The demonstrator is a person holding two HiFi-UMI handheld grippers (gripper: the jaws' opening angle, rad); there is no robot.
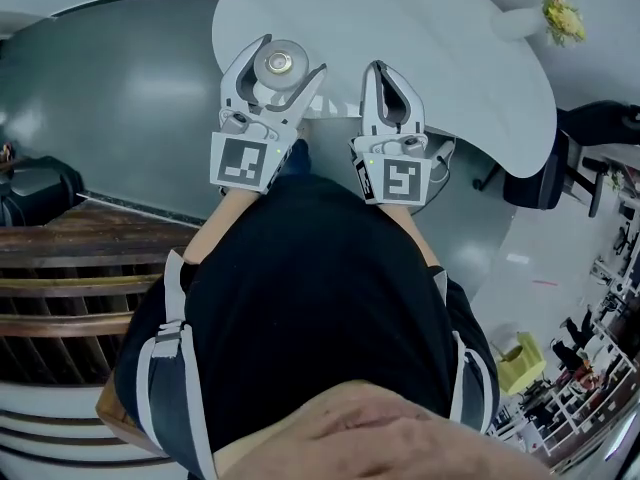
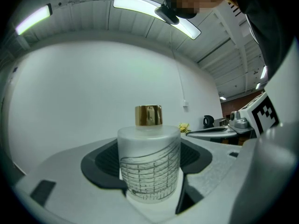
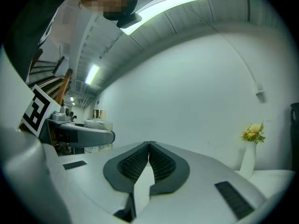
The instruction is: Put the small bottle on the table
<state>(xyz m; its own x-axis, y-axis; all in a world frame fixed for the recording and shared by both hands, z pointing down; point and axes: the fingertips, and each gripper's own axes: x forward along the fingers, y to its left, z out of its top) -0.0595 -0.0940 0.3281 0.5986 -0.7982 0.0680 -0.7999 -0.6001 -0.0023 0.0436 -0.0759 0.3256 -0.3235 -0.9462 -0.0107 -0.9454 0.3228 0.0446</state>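
fingers (image 2: 60,176) of left gripper (image 1: 288,58) clamped on small bottle (image 1: 279,65) at near edge of table (image 1: 420,18)

grasping the frosted body from both sides with dark pads (image 2: 100,161), jaws standing wide around it. holding it upright, long axis vertical, gold cap (image 2: 148,115) on top and well above the pads. from the head view, placed roughly over the table's near rim; cannot tell whether the base touches the tabletop or hangs just above it.

pointing level toward the table's middle, so probably only a short push inward over the table and a lowering before letting go. best to seat the base flat on the tabletop first. squat and upright, so likely stable once set down, though a release too close to the near rim could tip it off the table.

right gripper (image 1: 392,68) just beside the left one, also at the table's near edge, fingers pressed together with nothing between them. no part in the placing, by the look of it.

capped, contents unreadable through the frosted glass. toward the table's far right, well apart from both grippers, white vase (image 3: 247,161) holding yellow flowers (image 3: 253,133).
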